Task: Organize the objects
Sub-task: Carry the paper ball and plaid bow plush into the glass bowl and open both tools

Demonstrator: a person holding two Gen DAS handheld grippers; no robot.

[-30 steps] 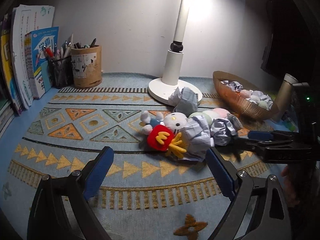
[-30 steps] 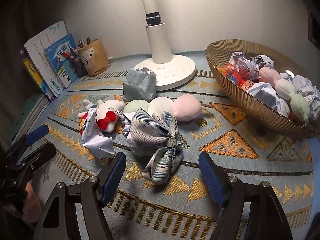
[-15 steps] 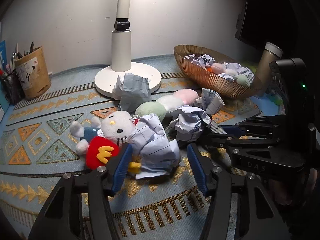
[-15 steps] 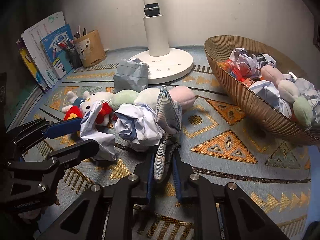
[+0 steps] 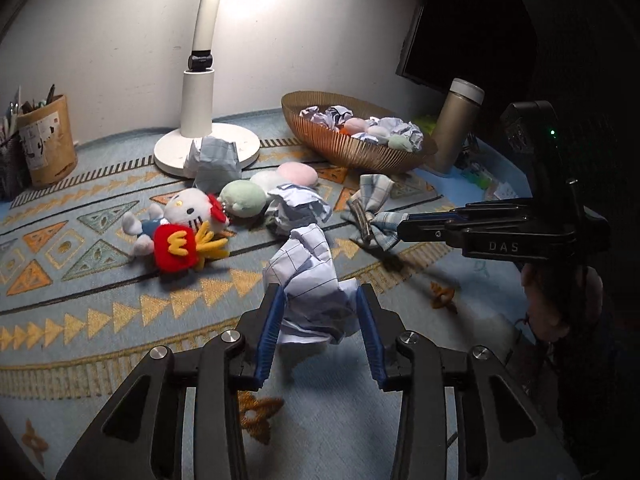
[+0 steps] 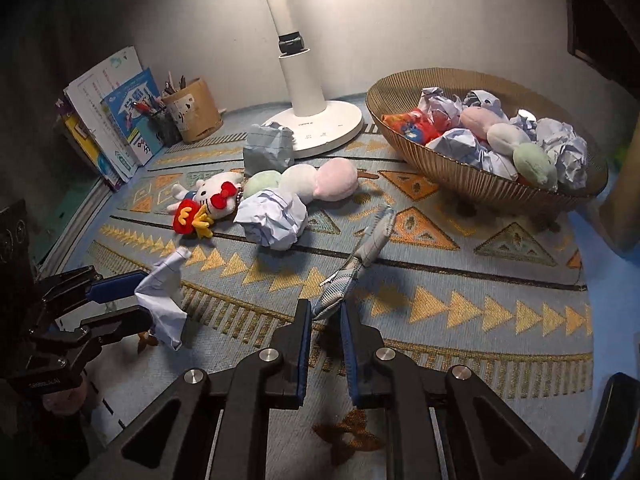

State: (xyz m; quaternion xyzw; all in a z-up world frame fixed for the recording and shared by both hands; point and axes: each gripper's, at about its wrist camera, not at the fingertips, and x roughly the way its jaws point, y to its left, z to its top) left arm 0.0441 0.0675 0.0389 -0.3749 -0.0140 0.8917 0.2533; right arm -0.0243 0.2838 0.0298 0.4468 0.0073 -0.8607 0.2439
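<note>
The left claw (image 5: 320, 316) is closing on a crumpled paper ball (image 5: 316, 280); the right claw (image 6: 325, 334) pinches a plaid bow (image 6: 352, 272). Only the right wrist view shows the books (image 6: 108, 120); only the left shows the flask (image 5: 456, 124).

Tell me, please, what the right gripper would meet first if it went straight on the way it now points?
The right gripper, shut on the plaid bow, points down and ahead at bare patterned mat. It would probably meet the mat first, with the basket off to the right, though depth is unclear.
</note>
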